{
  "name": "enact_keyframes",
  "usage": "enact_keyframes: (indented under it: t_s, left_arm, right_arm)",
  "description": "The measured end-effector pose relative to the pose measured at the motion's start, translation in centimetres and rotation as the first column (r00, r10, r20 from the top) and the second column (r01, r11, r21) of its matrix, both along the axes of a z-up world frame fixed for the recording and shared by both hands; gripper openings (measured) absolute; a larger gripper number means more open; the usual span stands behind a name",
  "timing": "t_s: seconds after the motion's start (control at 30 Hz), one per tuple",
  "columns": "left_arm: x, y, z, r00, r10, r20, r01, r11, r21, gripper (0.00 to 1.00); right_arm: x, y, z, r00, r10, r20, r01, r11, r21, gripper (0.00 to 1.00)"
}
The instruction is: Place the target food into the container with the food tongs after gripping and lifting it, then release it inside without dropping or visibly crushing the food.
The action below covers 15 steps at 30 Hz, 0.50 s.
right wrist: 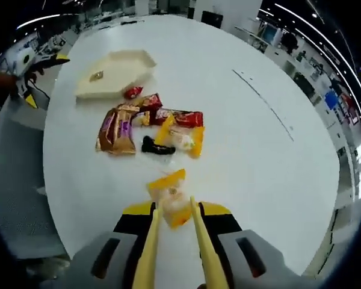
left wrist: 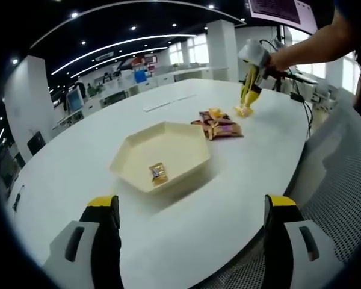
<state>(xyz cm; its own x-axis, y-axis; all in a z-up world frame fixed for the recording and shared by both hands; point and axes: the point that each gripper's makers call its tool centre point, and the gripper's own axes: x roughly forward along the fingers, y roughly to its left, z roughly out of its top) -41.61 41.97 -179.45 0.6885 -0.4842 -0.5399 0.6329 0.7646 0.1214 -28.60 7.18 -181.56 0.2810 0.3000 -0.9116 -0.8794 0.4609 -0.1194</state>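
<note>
My right gripper (right wrist: 175, 218) is shut on yellow food tongs (right wrist: 198, 247), whose tips close around a yellow-wrapped snack (right wrist: 170, 197) at the table surface. In the left gripper view a hand holds that gripper (left wrist: 254, 59) at the far right, tongs (left wrist: 249, 90) pointing down onto the snack (left wrist: 243, 111). A cream hexagonal tray (left wrist: 132, 150) holds one small wrapped sweet (left wrist: 159, 173). My left gripper (left wrist: 192, 208) stands open just in front of the tray with nothing between its jaws. The tray (right wrist: 141, 60) lies far from the tongs.
Between tray and tongs lies a pile of wrapped snacks (right wrist: 147, 129), brown, red, black and yellow, also seen as the pile (left wrist: 218, 124). Everything rests on a big white round table (left wrist: 78, 156). Mesh chair backs (left wrist: 343, 180) stand at its right edge. Office desks lie beyond.
</note>
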Motion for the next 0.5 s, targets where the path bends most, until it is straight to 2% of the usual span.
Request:
enact_keyframes:
  t_s: [0.1,0.23,0.33,0.43,0.5]
  left_arm:
    - [0.0,0.0,0.0,1.0,0.0,0.0,0.0,1.0,0.0,0.96]
    - [0.0,0.1,0.0,1.0,0.001,-0.002,-0.001,1.0,0.002,0.95]
    - [0.0,0.1,0.0,1.0,0.003,-0.003,-0.003,1.0,0.003,0.95]
    - [0.0,0.1,-0.1,1.0,0.002,-0.005,-0.002,1.0,0.003,0.95]
    - [0.0,0.1,-0.1,1.0,0.001,-0.005,-0.001,1.0,0.003,0.95]
  right_arm:
    - [0.2,0.7,-0.2,0.998,0.057,0.002,-0.057,0.998,0.0,0.27]
    - [-0.3,1.2,-1.0,0.994,0.108,-0.031,-0.109,0.994,-0.026,0.27]
    - [-0.2,1.5,-1.4,0.989,0.148,-0.015,-0.149,0.988,-0.052,0.28]
    - [0.0,2.0,-1.3,0.987,0.158,-0.013,-0.158,0.986,-0.047,0.29]
    - [-0.2,1.5,-2.4,0.976,0.217,-0.03,-0.219,0.969,-0.112,0.29]
